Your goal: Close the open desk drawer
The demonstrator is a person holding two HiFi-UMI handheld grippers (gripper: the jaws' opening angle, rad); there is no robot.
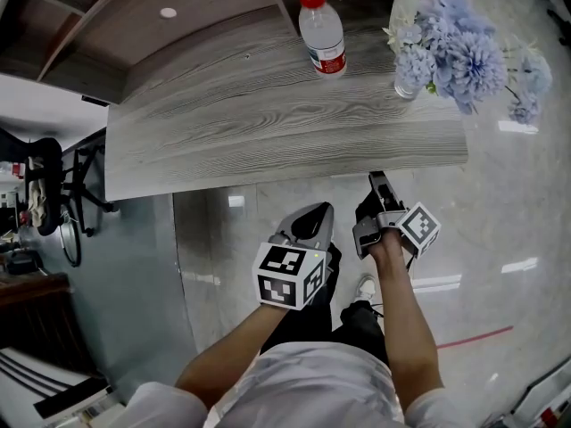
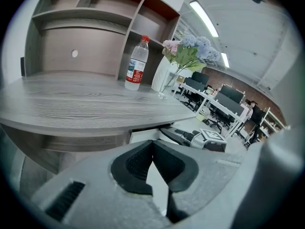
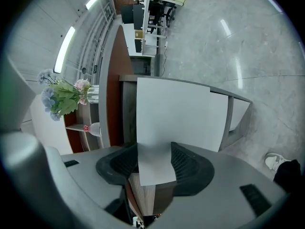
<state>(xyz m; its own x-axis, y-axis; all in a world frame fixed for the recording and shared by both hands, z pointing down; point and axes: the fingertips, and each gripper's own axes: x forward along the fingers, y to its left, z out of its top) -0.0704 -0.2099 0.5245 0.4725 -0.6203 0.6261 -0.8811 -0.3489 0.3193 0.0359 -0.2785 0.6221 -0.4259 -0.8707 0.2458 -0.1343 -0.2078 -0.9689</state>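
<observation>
The drawer (image 3: 174,113) sits under the front edge of the table (image 1: 268,123), towards its right end. It is pulled out a little, with its white front facing the person. In the left gripper view it shows as a pale panel just below the tabletop. The head view does not show it, since the tabletop covers it.

The right tongs (image 3: 155,149) are held almost level, with the jaws wide apart. The white drawer front fills the gap between the pads. I cannot tell whether either pad touches it. In the head view these tongs reach to the table's front edge.

The left tongs (image 2: 152,144) are closed, tip against tip, with nothing between them. They are tilted downward, short of the table edge and to the left of the right tongs. The two are near each other but apart.

A bottle (image 1: 322,32) with a red cap stands upright on the table near the back. A vase of flowers (image 1: 459,47), blue and pink, stands to its right at the table's corner. Shelves (image 2: 95,13) rise behind the table. A shoe (image 1: 366,286) rests on the glossy floor (image 1: 500,221) below the right arm.
</observation>
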